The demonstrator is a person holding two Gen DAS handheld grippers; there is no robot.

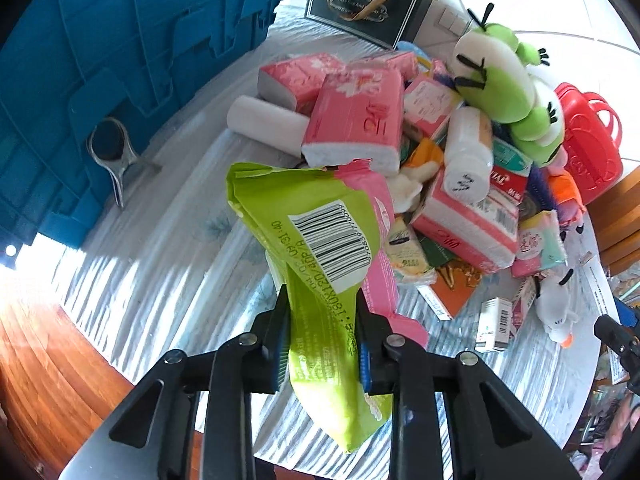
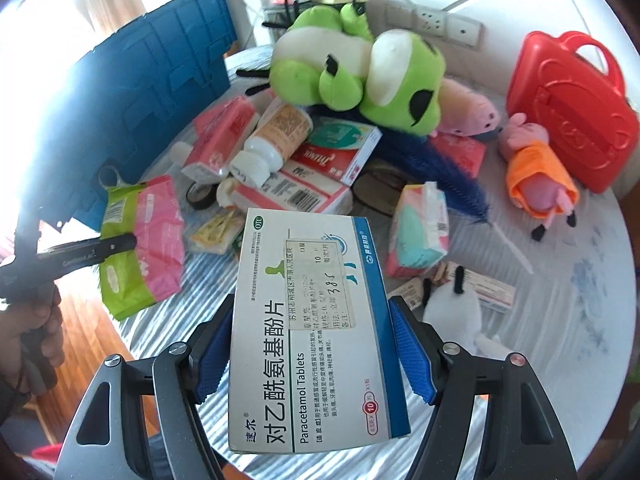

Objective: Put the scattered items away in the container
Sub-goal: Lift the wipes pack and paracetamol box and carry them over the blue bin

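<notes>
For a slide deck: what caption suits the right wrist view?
Right claw grips a Paracetamol Tablets box above a cluttered table; left claw holds a green-and-pink packet.

Two pig plushies, one red case, one blue crate.

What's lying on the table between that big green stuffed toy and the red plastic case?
Two pink pig plush toys lie between the green plush toy and the red case, shown best in the right wrist view.

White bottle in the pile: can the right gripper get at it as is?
Probably not. The right gripper is shut on the tablet box, so its jaws are full. The white bottle itself lies exposed on the pile, nothing over it.
</notes>
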